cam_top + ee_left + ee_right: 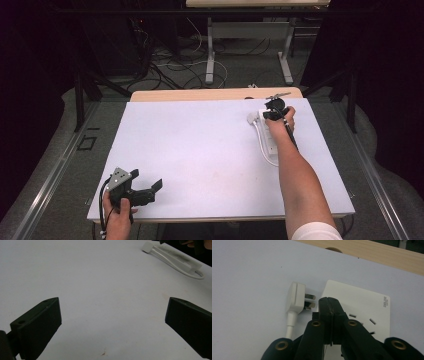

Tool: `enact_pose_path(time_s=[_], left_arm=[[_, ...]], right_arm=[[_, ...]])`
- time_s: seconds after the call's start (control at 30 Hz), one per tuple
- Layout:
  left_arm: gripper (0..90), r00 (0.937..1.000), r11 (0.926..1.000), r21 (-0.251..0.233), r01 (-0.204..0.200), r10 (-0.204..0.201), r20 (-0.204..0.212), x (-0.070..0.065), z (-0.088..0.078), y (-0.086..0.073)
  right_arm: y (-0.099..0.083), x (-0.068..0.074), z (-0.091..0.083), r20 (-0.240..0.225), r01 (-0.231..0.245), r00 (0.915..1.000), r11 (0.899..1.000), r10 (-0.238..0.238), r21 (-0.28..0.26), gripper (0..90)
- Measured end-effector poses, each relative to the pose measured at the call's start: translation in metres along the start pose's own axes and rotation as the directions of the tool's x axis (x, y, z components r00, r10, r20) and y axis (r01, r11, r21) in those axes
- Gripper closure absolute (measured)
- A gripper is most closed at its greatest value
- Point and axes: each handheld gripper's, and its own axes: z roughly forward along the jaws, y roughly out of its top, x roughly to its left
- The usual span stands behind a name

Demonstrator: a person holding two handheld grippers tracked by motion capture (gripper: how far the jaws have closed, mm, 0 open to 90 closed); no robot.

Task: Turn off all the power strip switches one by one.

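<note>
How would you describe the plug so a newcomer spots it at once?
Start at the white table top, then go to its far right part, where the right gripper sits over a white power strip. The plug lies flat just beside the strip's end, unplugged. It is the small white block with bare metal prongs and a white cord leaving it.

White-topped table, white power strip, its plug

From my seat, only the flat white plastic power strip (its looped white cord alongside) blocks one o'clock; bare white tabletop elsewhere lets my tongs pass.
</note>
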Motion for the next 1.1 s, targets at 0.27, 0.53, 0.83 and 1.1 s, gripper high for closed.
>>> enact_pose_path(time_s=[0.27, 0.53, 0.83, 1.1], left_arm=[[0.4, 1.0, 0.9999, 0.011, 0.001, -0.001, -0.004, 0.0, 0.0, 0.0], [0.4, 1.0, 0.9999, 0.015, -0.008, 0.008, -0.004, 0.001, 0.0, -0.001], [0.4, 0.9999, 0.9997, 0.02, -0.012, 0.012, -0.001, -0.001, 0.001, -0.001], [0.4, 0.9999, 0.9998, 0.016, -0.012, 0.012, 0.001, 0.0, 0.0, -0.001]], right_arm=[[0.001, -0.004, 0.004, 0.0, 0.008, 1.0, 1.0, -0.008, -0.029, 90.0], [0.001, -0.01, 0.003, 0.003, 0.0, 1.0, 0.999, 0.0, -0.045, 90.0], [0.001, -0.011, 0.007, -0.006, -0.012, 0.9999, 0.998, 0.012, -0.062, 90.0], [-0.001, -0.007, 0.015, -0.004, 0.002, 1.0, 0.999, -0.002, -0.052, 90.0]])
